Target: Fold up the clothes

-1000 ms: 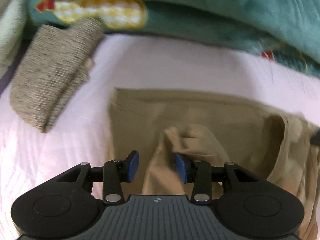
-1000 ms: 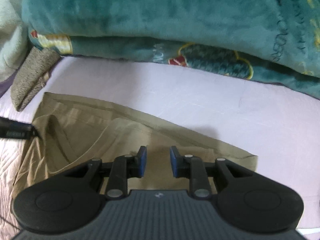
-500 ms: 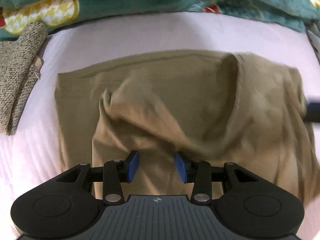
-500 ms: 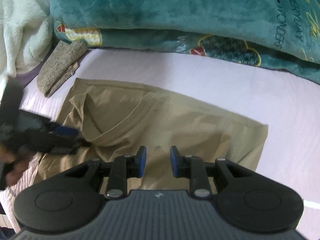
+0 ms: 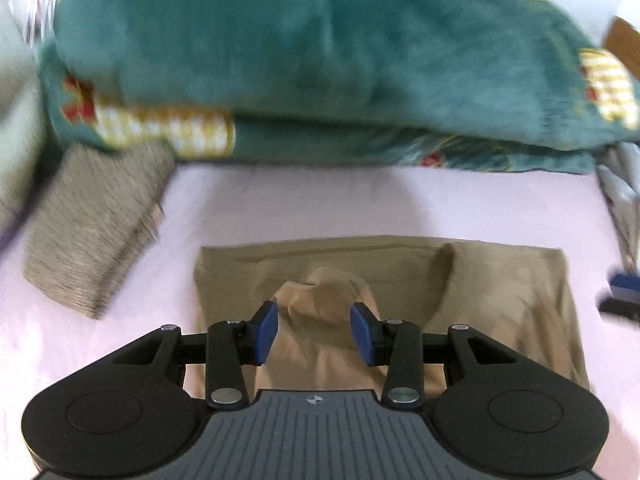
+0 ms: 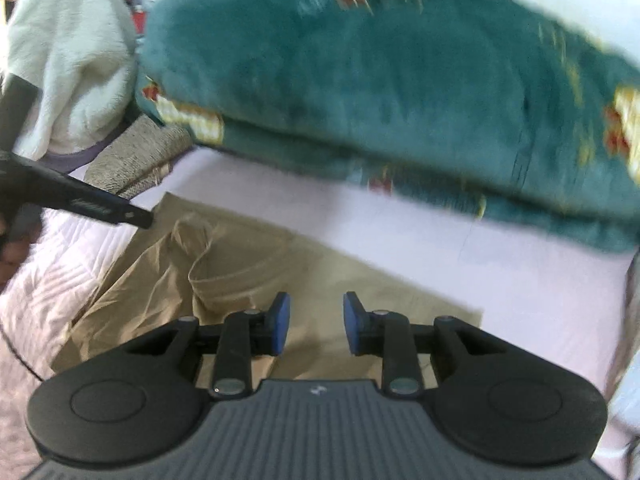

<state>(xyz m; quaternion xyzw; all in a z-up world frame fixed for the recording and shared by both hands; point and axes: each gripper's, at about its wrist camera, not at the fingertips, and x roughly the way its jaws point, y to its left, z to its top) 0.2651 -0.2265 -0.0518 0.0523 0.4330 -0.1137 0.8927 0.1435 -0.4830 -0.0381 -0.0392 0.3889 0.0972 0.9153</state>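
Left gripper (image 5: 312,332): my jaws apart, nothing pinched, above a raised fold of the tan thin-fabric garment (image 5: 500,292) on the pink quilted bed (image 5: 360,200). Right gripper (image 6: 312,322): opening, empty. Step: mid-fold. Next: re-grasp an edge, judged.

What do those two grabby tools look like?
Both match. The left tool and the right tool each have two short black fingers tipped with blue pads, silver rivets on the linkages, round black side housings, and a grey ribbed body with a small crosshair mark in front. No cables or sleeves show.
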